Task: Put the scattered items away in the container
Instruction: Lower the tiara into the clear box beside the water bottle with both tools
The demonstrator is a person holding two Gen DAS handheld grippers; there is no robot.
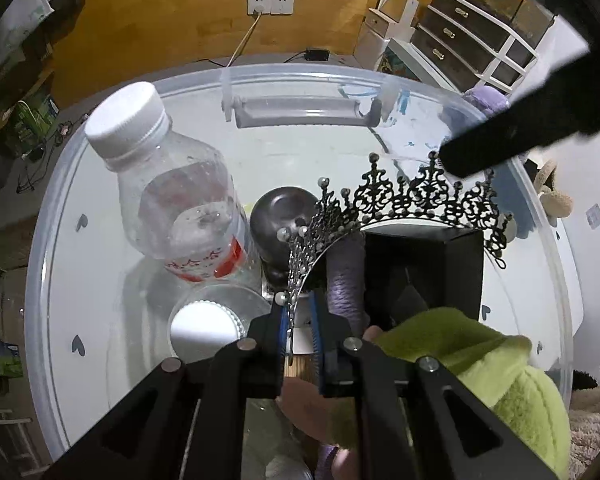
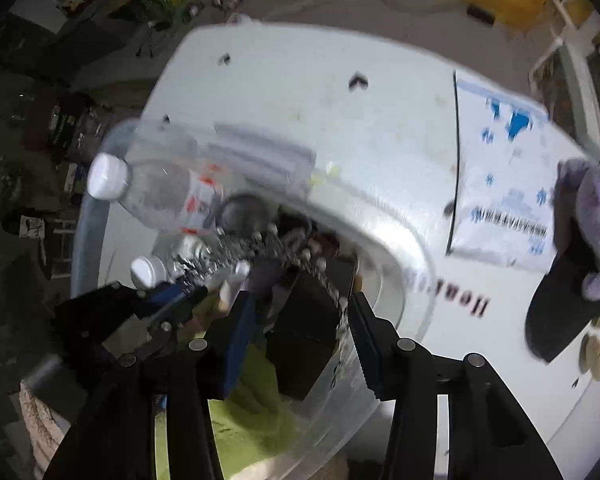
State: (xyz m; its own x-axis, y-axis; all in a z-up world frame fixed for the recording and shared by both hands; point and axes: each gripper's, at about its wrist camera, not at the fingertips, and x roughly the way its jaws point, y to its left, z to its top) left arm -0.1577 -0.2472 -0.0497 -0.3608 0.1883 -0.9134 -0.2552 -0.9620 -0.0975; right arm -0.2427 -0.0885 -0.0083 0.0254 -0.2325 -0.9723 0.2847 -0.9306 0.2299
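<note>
Bottom centre, left view: left gripper point(image 1: 300, 320) nearly closed, pinching tiara point(image 1: 412, 200) band. Tiara arches above bin point(image 1: 48, 240), over black box point(image 1: 424, 272). Bottle point(image 1: 172, 184) upper left. Right gripper point(image 2: 300, 320) half open, empty.

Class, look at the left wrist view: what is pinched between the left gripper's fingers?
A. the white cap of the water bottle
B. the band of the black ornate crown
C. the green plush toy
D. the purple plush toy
B: the left gripper is shut on the thin end of the black crown, above the clear container.
</note>
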